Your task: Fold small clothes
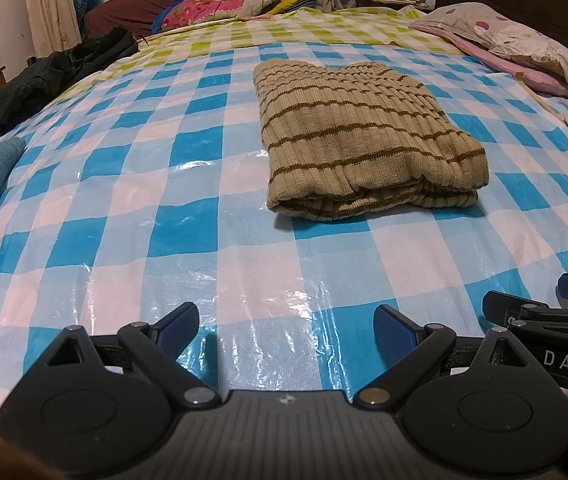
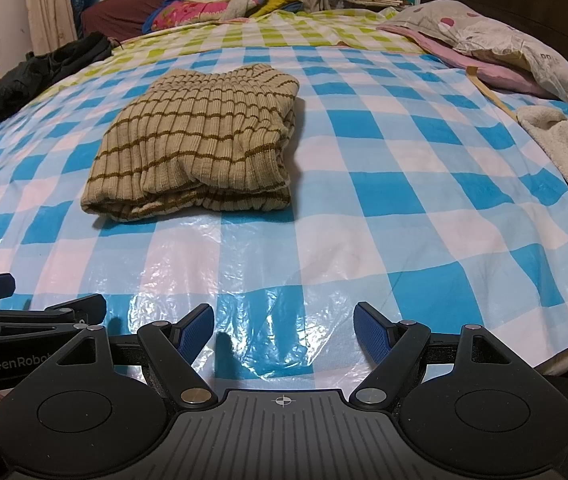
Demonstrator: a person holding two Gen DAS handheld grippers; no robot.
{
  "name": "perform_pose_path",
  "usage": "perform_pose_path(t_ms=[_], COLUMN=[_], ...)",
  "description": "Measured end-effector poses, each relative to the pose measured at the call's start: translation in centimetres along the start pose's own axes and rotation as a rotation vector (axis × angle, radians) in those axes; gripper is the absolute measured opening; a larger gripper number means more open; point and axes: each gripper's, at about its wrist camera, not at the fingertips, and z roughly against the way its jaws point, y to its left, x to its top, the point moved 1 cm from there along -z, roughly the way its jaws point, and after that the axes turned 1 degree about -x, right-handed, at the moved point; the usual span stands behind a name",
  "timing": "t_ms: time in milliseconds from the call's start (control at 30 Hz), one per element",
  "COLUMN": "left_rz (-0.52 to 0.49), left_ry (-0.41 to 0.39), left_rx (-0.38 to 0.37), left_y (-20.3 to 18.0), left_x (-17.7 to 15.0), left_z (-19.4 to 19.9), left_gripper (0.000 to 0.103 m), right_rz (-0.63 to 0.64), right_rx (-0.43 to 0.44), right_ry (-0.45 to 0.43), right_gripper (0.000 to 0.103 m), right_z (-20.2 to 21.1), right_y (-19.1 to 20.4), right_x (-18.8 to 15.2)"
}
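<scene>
the striped knit top (image 1: 367, 136) lies folded in a compact bundle on the checked plastic sheet (image 1: 124, 208), well apart from both tools. the left gripper (image 1: 285, 326) and right gripper (image 2: 284, 330) are held spread and empty near the sheet's front edge. the fold looks finished; if it is tidied, the loose front layers are best pinched at the corners and smoothed flat.

path: bare checked sheet (image 2: 323, 240) | ahead: folded sweater (image 2: 196, 140) | right: towel (image 2: 563, 148), perhaps clear
</scene>
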Motion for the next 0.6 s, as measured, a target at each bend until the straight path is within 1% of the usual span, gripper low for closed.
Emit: perform_pose_path(t_ms=[600], left_rz=[0.009], left_ry=[0.005], left_rx=[0.006], left_y=[-0.03], left_x=[0.14], left_z=[-0.18], left_gripper=[0.099], right_rz=[0.001], right_rx=[0.0], right_ry=[0.0], right_gripper=[0.078], right_z=[-0.04], right_y=[-0.01], right_x=[0.11])
